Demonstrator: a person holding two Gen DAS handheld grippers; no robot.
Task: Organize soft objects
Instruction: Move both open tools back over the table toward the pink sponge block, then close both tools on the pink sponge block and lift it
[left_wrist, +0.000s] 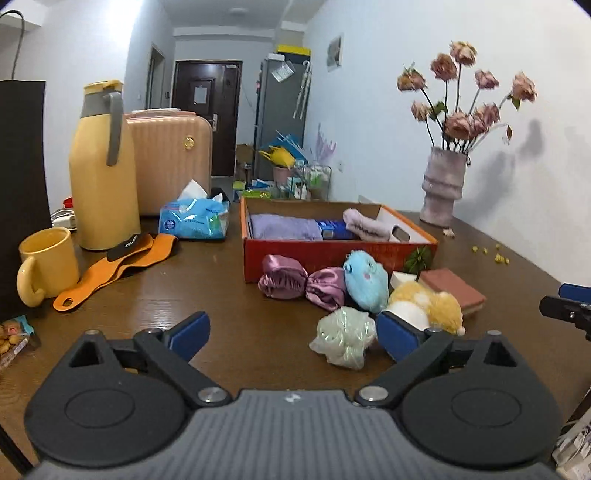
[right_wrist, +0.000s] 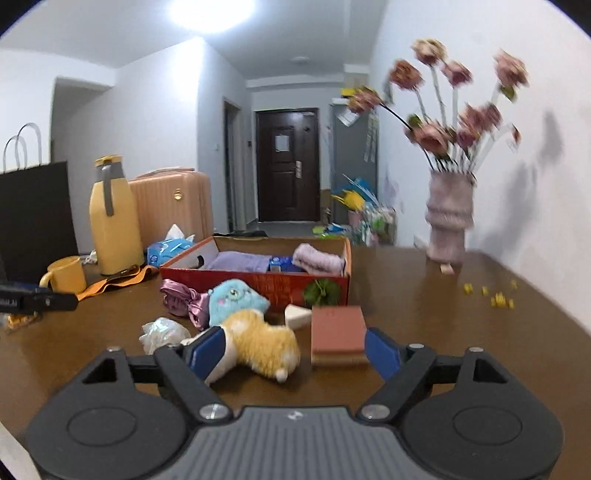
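- Nearest the cameras, both tools hang low over the brown desk (left_wrist: 229, 295) with jaws spread and nothing between the pads: the left hand-held gripper (left_wrist: 291, 332) is released, and so is the right hand-held gripper (right_wrist: 293, 350).
- Just ahead of the left one, a pale green mesh puff (left_wrist: 343, 338) lies a little right of its centre line, near the right pad; whether they touch I cannot tell.
- Ahead of the right one, a yellow plush toy (right_wrist: 264, 345) lies on its side partly between the jaws, hard against the left pad, with a pink sponge block (right_wrist: 338, 334) just inside the right pad. The wide opening looks suited to a bulky, squashy thing.
- Behind these, a blue plush (left_wrist: 365, 280), a purple satin scrunchie (left_wrist: 295, 282) and a white wedge sponge (right_wrist: 297, 315) crowd the front wall of the red box (left_wrist: 332, 251), probably waiting their turn.
- Inside the box, a lilac folded cloth (left_wrist: 286, 227) and a pink rolled towel (left_wrist: 367, 225) already lie, so I judge it the collecting place.
- Farther off, a yellow mug (left_wrist: 50, 264), yellow flask (left_wrist: 103, 173), tissue pack (left_wrist: 194, 218) and flower vase (left_wrist: 443, 184) stand well apart from the pile.
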